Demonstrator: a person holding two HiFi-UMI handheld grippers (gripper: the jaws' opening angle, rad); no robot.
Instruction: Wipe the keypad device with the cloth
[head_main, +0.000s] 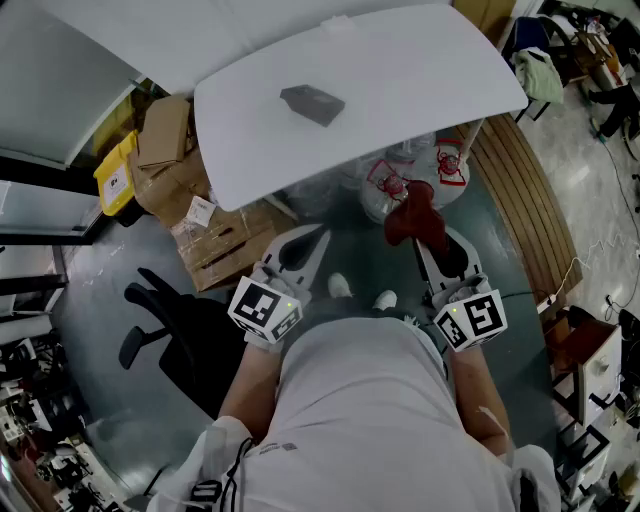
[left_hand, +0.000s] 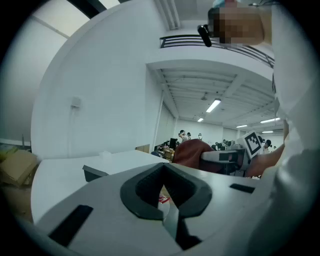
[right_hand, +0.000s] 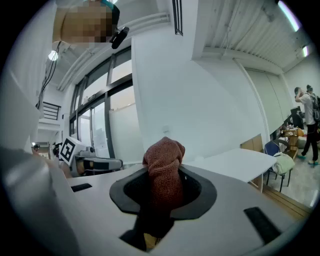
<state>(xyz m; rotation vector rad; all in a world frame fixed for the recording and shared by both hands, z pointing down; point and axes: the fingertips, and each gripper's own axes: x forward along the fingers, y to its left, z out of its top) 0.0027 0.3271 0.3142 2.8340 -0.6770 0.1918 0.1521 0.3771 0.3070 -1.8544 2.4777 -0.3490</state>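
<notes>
Both grippers are hovering short of the white table (head_main: 400, 90), the right one carrying the cloth (head_main: 415, 222).

In the head view, cardboard boxes (head_main: 170, 160) are sitting at 9 o'clock under the table's left end. The left gripper (head_main: 312, 240) is pointing toward 12 o'clock, and the left gripper view is showing its jaws clenched together with nothing between them (left_hand: 164, 195). The keypad device (head_main: 312, 103) is lying on the table top at 12 o'clock from this gripper, well apart from both grippers; it is also showing at 10 o'clock in the left gripper view (left_hand: 95, 173). The red-brown cloth is bunching up at 11 o'clock from the right gripper (head_main: 432, 248), below the table's near edge. In the right gripper view, the jaws (right_hand: 162, 200) are clamping the cloth (right_hand: 164, 170), whose folded end is standing upright above them.
</notes>
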